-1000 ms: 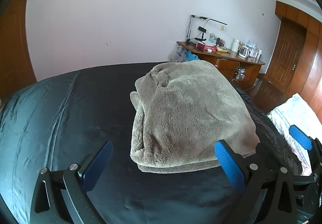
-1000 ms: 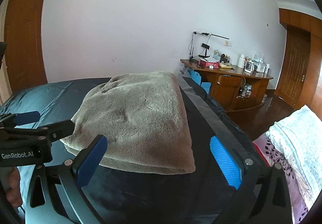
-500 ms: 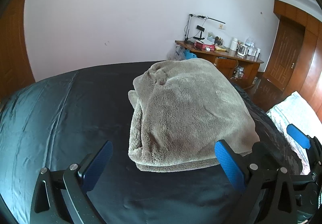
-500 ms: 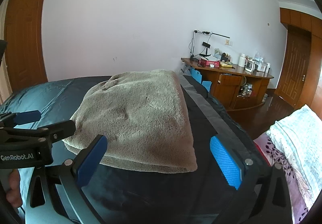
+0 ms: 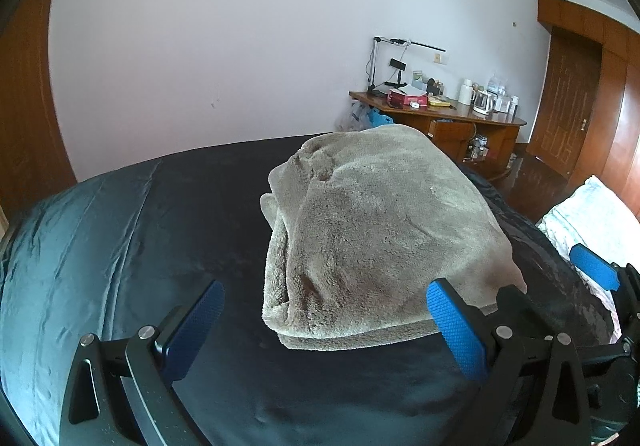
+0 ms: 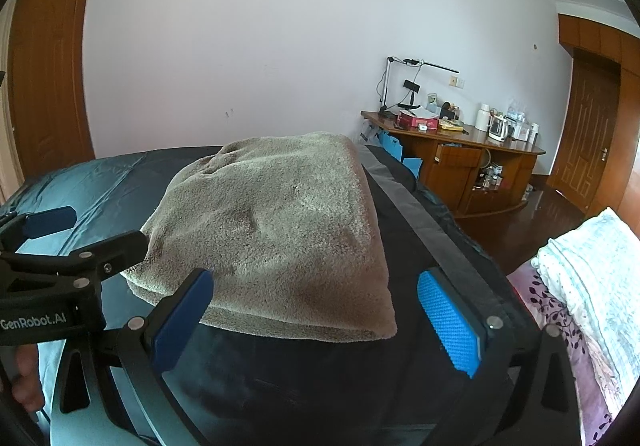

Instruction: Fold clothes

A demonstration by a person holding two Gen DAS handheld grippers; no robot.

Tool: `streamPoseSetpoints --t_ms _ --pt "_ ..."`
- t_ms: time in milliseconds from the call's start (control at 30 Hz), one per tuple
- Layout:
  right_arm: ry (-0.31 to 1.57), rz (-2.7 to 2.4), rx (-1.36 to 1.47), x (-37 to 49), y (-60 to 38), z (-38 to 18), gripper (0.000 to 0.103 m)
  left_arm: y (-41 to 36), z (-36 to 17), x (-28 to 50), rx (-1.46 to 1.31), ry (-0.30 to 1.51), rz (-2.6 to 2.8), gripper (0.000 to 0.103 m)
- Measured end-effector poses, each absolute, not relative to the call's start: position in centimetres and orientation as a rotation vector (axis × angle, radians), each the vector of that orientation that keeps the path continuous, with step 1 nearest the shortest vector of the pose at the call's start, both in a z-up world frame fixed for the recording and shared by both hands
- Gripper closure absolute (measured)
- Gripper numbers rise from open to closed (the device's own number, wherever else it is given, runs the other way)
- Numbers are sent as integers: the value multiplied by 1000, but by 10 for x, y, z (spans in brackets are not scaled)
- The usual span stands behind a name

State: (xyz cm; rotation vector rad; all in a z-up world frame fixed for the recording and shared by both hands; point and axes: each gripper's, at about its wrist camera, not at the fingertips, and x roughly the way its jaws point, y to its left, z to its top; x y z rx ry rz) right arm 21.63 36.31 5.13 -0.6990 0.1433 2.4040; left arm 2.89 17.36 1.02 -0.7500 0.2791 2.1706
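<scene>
A grey-brown fleece garment (image 5: pixel 380 230) lies folded into a thick rectangle on the dark bed sheet (image 5: pixel 140 246); it also shows in the right wrist view (image 6: pixel 276 230). My left gripper (image 5: pixel 324 326) is open and empty, just short of the fold's near edge. My right gripper (image 6: pixel 316 314) is open and empty, at the garment's near right corner. The left gripper (image 6: pixel 44 230) shows at the left of the right wrist view, and a blue pad of the right gripper (image 5: pixel 592 270) at the right of the left wrist view.
A wooden desk (image 6: pixel 460 161) with a lamp, kettle and boxes stands by the far wall right of the bed. A white patterned quilt (image 6: pixel 592 286) lies at the right. The bed's right edge (image 6: pixel 440 238) runs beside the garment. Wooden doors flank the room.
Both grippers have drawn back slightly and risen from the folded garment. The garment has not moved and both stay open.
</scene>
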Motion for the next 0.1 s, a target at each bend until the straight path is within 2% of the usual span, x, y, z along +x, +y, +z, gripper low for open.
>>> streamPoseSetpoints --t_ms 100 --pt "143 2403 -701 215 363 51 1 174 10 29 -753 279 2162 0"
